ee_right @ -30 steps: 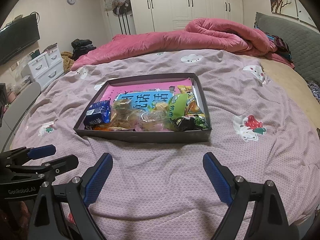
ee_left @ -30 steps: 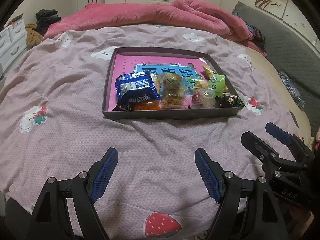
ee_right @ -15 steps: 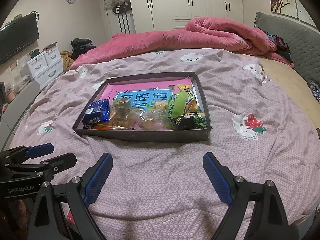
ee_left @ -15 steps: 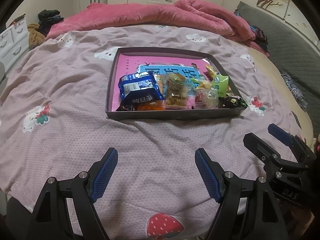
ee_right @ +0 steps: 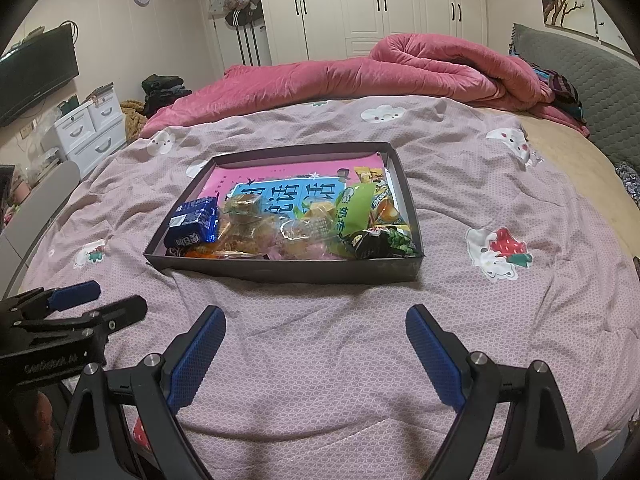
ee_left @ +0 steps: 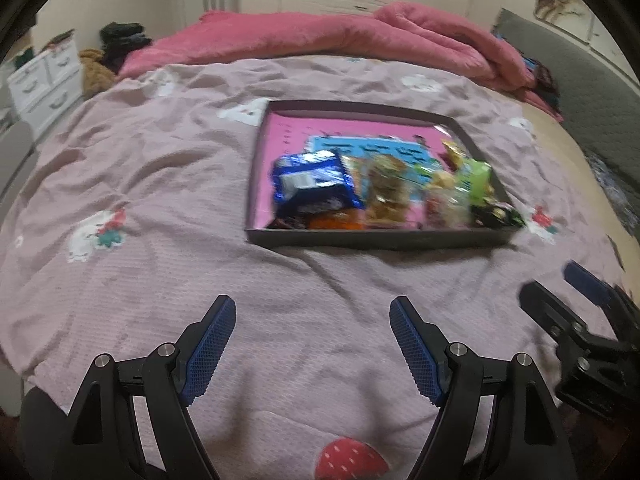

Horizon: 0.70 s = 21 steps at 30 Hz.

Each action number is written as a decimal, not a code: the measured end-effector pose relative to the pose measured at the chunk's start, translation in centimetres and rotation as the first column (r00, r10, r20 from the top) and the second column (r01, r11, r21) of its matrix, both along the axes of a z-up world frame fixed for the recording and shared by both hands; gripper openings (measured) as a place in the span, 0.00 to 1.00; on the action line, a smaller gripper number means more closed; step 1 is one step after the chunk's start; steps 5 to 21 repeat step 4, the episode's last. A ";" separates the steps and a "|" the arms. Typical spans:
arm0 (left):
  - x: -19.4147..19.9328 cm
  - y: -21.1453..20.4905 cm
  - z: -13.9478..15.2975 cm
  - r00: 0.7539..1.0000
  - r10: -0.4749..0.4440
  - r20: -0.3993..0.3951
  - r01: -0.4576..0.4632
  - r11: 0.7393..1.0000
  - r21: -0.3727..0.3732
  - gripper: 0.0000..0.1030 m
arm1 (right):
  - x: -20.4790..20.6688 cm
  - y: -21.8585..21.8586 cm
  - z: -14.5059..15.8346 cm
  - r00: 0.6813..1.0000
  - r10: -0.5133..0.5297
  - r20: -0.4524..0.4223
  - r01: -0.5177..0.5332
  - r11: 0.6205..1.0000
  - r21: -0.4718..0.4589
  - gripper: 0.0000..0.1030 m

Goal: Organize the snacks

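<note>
So we've got a shallow dark box [ee_right: 288,270] sitting in the middle of the bed on a pinkish-purple bedspread [ee_right: 320,360] with little cartoon prints, and the snacks are all piled along its near edge. On the left end there's a blue cookie pack [ee_right: 194,222], then a bunch of clear-wrapped cakes [ee_right: 248,224] in the middle, a green packet [ee_right: 354,206] leaning toward the right, and a dark bag [ee_right: 378,242] in the near right corner. Under them lies a pink and blue book [ee_right: 280,190]. Our left gripper [ee_left: 312,344] is spread wide with nothing between its blue pads, hovering over the bedspread well short of the box. Same story for our right gripper [ee_right: 316,344]: wide apart, empty, near the foot of the bed. The left wrist view is a bit blurry. A rolled-up pink blanket [ee_right: 400,68] sits at the far end of the bed.
</note>
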<state>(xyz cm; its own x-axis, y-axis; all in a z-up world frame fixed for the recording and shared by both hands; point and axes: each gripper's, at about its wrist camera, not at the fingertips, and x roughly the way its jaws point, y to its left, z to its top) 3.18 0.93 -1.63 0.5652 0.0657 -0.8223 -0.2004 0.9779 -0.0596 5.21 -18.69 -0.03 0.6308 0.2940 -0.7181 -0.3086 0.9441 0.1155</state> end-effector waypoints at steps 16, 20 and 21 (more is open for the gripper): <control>0.4 1.7 -0.3 0.999 0.046 0.025 -0.045 0.999 -0.013 0.78 | 0.5 -0.2 -0.2 1.000 -0.006 -0.001 0.006 1.000 0.009 0.89; 0.4 1.7 -0.3 0.999 0.046 0.025 -0.045 0.999 -0.013 0.78 | 0.5 -0.2 -0.2 1.000 -0.006 -0.001 0.006 1.000 0.009 0.89; 0.4 1.7 -0.3 0.999 0.046 0.025 -0.045 0.999 -0.013 0.78 | 0.5 -0.2 -0.2 1.000 -0.006 -0.001 0.006 1.000 0.009 0.89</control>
